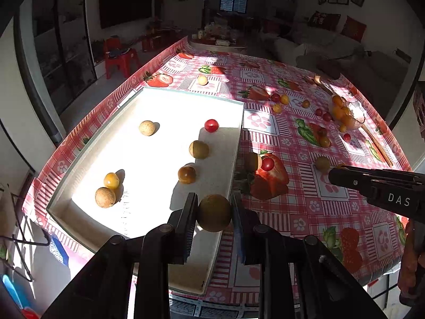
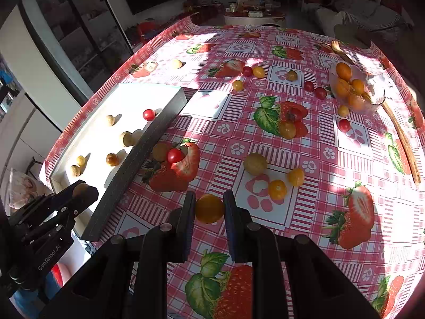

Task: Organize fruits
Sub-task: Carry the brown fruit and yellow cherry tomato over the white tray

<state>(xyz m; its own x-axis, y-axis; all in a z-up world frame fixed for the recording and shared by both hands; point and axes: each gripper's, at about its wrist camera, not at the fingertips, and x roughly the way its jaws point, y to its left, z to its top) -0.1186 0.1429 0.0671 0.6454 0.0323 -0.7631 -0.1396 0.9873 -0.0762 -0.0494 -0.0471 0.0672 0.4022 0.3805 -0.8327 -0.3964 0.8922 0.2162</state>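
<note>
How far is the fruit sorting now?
Done: several fruits lie in the white tray. In hand: left gripper holds a brown longan, right gripper an orange tomato. Left: many fruits scattered on the tablecloth by the glass bowl.

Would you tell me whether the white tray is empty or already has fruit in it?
Not empty: the white tray already holds several fruits, including a red cherry tomato.

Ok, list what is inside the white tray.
Six loose fruits lie in the white tray: one red cherry tomato, one yellow cherry tomato and four brownish round fruits, likely longans. The left gripper, shut on another longan, covers the tray's near corner.
</note>
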